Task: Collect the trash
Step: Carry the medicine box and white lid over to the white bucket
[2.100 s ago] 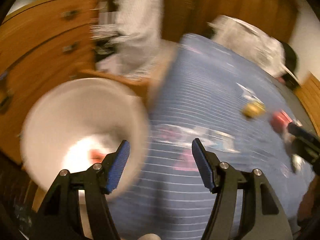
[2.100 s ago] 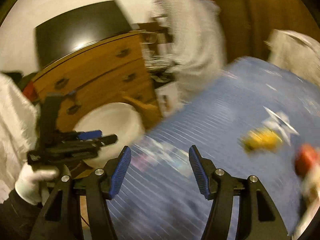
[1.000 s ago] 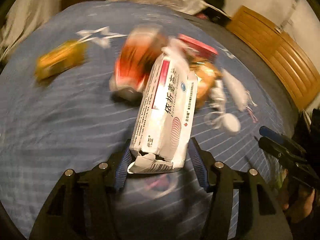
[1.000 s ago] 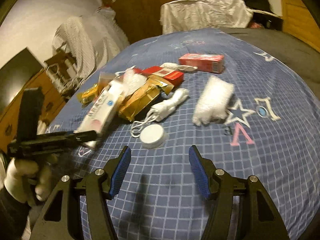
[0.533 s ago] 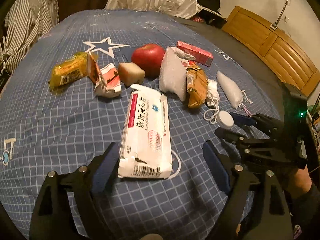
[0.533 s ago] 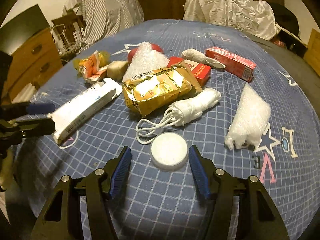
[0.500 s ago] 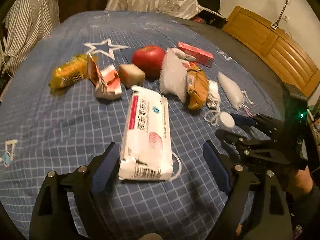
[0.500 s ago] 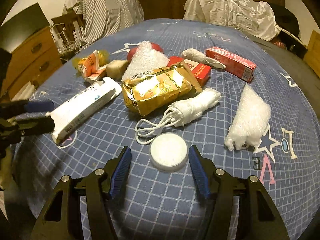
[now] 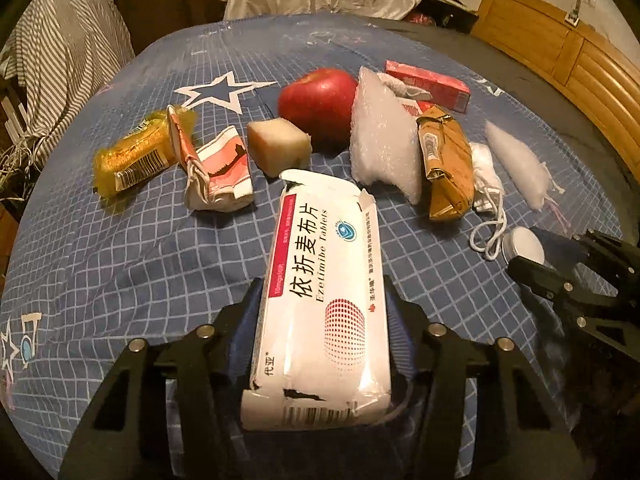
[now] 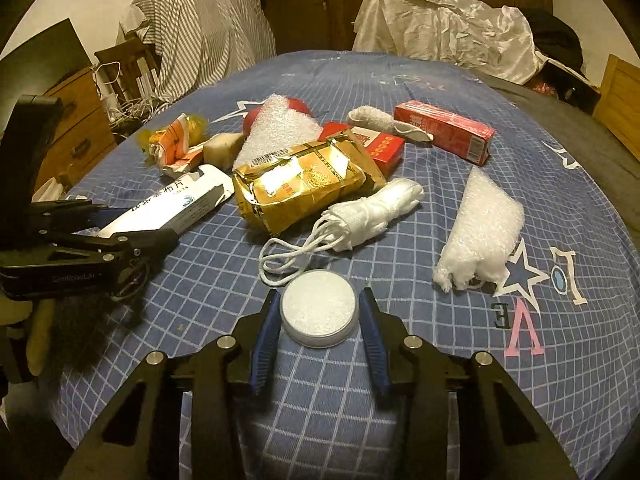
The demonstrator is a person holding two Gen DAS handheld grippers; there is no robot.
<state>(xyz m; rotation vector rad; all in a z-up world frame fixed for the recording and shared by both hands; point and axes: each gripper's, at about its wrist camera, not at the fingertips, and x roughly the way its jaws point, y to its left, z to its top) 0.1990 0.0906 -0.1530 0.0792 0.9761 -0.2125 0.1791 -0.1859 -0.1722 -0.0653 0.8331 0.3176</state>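
Left wrist view: the left gripper point(image 9: 320, 316) is seen closed in on the white tablet box point(image 9: 320, 300), with 1 blue pad at each long side. Half a second ago the jaws were spread wide with gaps beside the box; they have just been closing and now the box is squeezed between them. The pads are mostly hidden behind the box. The box is lying on the blue checked bedsheet point(image 9: 120, 264), and its far end is torn open.

In the right wrist view, the right gripper point(image 10: 319, 334) is seen with its jaws just closed in around the round white lid point(image 10: 319, 307). Half a second ago wide gaps were seen on both sides. Now the pads are set right at the rim, but whether they are pressed on it cannot be told. The lid is resting on the sheet.

Farther back, a white rolled bag with strings point(image 10: 368, 212), a gold packet point(image 10: 304, 180) and a piece of white foam wrap point(image 10: 480, 228) are seen. Behind them a red apple point(image 9: 316, 100) is partly hidden by more foam. A long red box point(image 10: 444, 130) is lying at the far side.
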